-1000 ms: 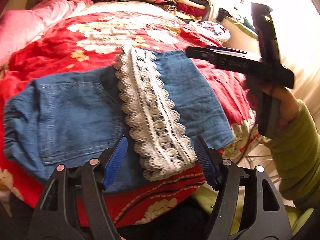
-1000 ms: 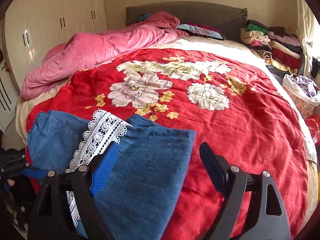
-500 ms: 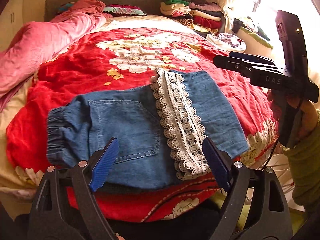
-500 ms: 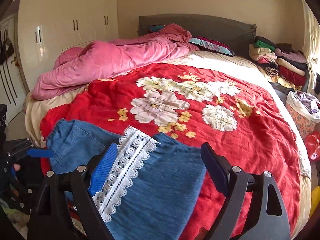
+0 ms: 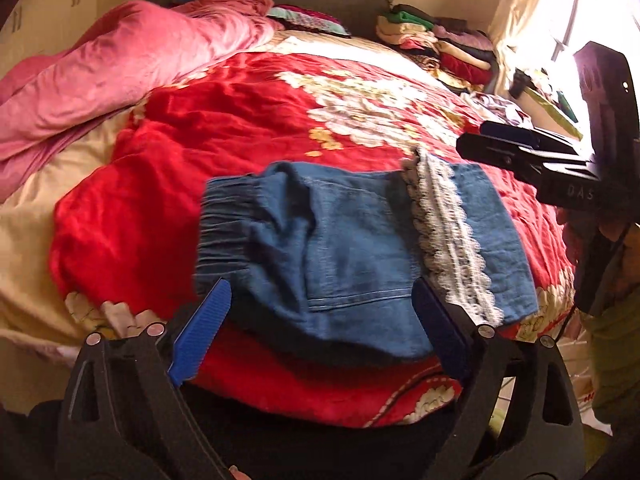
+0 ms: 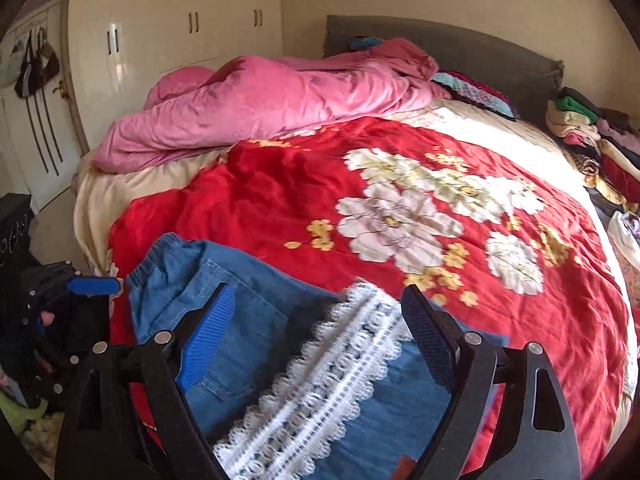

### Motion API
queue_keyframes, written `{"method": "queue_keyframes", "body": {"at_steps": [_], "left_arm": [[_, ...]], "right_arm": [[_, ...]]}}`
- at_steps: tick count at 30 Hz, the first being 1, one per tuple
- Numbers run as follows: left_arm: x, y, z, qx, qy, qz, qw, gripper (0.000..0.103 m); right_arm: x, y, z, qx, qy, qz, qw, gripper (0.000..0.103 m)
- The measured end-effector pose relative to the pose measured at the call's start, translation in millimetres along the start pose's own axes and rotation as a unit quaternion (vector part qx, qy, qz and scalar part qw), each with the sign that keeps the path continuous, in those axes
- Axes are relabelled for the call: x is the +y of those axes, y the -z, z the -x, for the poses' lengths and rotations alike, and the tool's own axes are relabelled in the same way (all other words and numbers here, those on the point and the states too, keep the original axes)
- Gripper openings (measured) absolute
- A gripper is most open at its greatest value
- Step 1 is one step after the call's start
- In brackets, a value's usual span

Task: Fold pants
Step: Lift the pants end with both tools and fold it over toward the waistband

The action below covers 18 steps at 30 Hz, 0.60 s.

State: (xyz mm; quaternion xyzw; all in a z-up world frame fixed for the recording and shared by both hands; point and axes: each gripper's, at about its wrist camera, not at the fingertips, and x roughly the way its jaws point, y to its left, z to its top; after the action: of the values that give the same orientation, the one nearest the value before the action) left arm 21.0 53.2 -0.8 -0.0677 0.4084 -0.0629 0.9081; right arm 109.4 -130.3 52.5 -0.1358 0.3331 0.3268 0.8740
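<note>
Left claw (image 5: 320, 332), right claw (image 6: 316, 334) spread, empty; folded denim pants (image 5: 352, 248), lace band (image 5: 452, 236).

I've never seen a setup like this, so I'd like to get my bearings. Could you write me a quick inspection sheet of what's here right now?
Surface: bed with a red floral blanket.
Job's things: denim pants folded near the bed's foot edge, white lace trim on top.
Clutter: pink duvet bunched along one side; stack of folded clothes by the headboard.
Grippers: left hand-held gripper open, holding nothing; right hand-held gripper open, holding nothing, above the pants.
Cables: a thin dark cord hangs below the right hand-held gripper.
Surroundings: cream wardrobe, grey headboard, bright window.
</note>
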Motion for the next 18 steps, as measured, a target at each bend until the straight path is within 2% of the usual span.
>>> {"method": "queue_keyframes", "body": {"at_steps": [6, 13, 18], "left_arm": [[35.6, 9.8, -5.4, 0.013, -0.010, 0.044, 0.9989, 0.089], [60.3, 20.8, -24.6, 0.038, 0.015, 0.090, 0.9951, 0.089], [64.6, 22.7, -30.6, 0.033, 0.031, 0.102, 0.9938, 0.089]], "right_arm": [[25.9, -9.3, -36.0, 0.031, -0.031, 0.022, 0.999, 0.084], [45.0, -21.6, -72.4, 0.062, -0.065, 0.046, 0.995, 0.085], [53.3, -30.8, -90.8, 0.080, -0.102, 0.047, 0.990, 0.085]]}}
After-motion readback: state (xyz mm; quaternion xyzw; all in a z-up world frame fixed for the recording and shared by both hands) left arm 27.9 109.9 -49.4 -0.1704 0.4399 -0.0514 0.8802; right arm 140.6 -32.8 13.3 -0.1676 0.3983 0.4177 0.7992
